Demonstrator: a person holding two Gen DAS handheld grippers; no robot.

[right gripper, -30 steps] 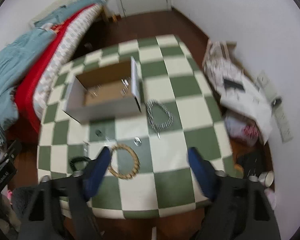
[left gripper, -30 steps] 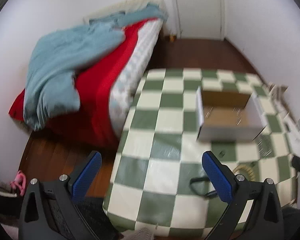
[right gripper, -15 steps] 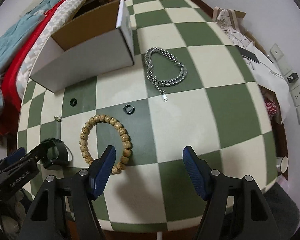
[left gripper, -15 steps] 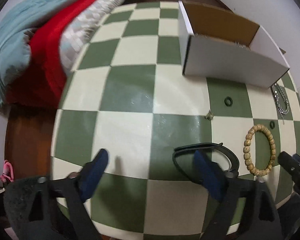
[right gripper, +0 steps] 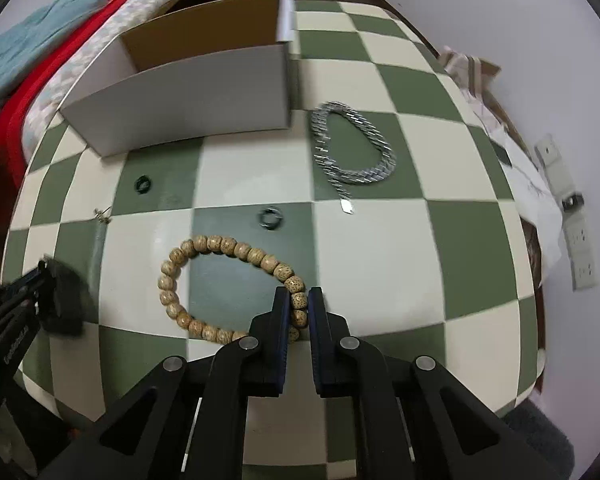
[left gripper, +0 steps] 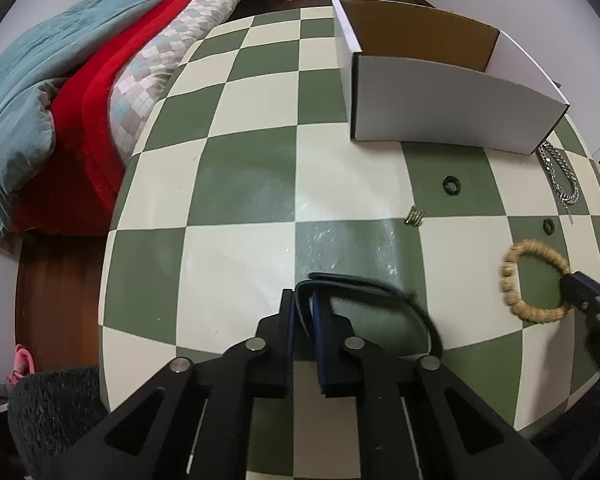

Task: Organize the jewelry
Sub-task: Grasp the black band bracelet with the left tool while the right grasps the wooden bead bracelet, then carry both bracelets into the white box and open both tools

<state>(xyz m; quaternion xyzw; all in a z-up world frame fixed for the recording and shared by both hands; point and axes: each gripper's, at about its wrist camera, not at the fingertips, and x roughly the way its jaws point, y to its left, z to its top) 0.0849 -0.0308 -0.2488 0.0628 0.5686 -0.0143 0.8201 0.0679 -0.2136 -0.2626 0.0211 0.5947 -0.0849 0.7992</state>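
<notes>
Nearest the left wrist camera, the left hand-held gripper (left gripper: 305, 307) has its jaws pinched together on one end of a black loop-shaped band (left gripper: 396, 300), which lies on the near part of the green-and-cream checkered desk (left gripper: 240, 184). Nearest the right wrist camera, the right hand-held gripper (right gripper: 299, 306) is closed nearly tight around a few beads of the tan wooden bead bracelet (right gripper: 204, 248), which rests flat on the desk to the right of the band.

Just beyond the bracelet sits a small dark ring (right gripper: 271, 218), and farther left a second small dark ring (right gripper: 143, 183). Between that ring and the band lies a tiny metallic piece (left gripper: 415, 216), too small to identify. To the right, past the first ring, a silver chain-link necklace (right gripper: 354, 148) lies in a loop.

Farther back stands an open white cardboard box with a brown interior (left gripper: 440, 108), its near right corner just beside the necklace. Beyond the desk's left edge is a bed with a red cover and a light blue blanket (left gripper: 40, 92).
</notes>
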